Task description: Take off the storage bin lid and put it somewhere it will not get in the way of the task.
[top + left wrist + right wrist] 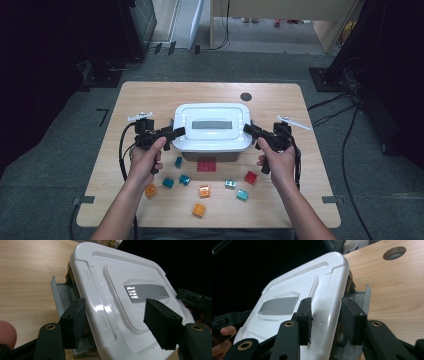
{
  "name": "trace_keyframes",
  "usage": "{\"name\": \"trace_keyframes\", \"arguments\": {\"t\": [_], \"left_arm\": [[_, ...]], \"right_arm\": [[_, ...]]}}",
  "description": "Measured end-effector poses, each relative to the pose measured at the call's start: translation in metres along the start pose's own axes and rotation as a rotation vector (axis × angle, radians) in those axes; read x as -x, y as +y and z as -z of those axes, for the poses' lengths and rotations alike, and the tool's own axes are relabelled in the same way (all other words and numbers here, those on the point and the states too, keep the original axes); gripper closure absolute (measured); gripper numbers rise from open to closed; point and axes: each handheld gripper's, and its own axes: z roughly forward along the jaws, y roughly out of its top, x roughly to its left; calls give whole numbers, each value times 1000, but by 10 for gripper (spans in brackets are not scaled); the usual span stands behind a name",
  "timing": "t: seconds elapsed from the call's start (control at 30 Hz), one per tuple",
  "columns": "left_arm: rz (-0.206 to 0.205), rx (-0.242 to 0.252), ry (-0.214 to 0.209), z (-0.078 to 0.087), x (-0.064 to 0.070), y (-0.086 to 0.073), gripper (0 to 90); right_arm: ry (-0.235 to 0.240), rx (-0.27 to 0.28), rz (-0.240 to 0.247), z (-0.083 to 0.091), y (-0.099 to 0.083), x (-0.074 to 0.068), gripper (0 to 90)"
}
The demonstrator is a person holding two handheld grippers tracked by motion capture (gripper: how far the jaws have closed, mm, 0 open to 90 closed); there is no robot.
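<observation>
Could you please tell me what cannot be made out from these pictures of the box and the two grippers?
- Box contents: the shut white lid hides them in all views.
- Left gripper: its jaws straddle the lid edge; contact cannot be told.
- Right gripper: jaws straddle the lid rim; grip unclear.
- Grey latch: partly behind a jaw in the right gripper view.
- Bricks: too small for studs, high view.

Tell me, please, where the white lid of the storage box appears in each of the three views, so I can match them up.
High view: the white lid sits at the table's centre, between the two grippers.
Left gripper view: it fills the middle and right, running between the two black jaws.
Right gripper view: it slants across the centre-left, its right rim between the jaws.
Shared landmark: the grey handle recess in the lid's top.
</observation>
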Motion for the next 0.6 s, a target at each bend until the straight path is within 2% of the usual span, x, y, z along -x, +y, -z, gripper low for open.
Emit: {"name": "trace_keyframes", "arguments": {"t": [0.43,0.53,0.6], "left_arm": [[-4,8,-3,4,5,6,355],[-7,20,-29,5,5,8,392],[-2,13,-61,4,4,8,419]], "right_arm": [[4,6,-11,3,2,-2,643],[16,-2,-20,3,2,-4,650],[15,-5,-17,2,3,-5,649]]}}
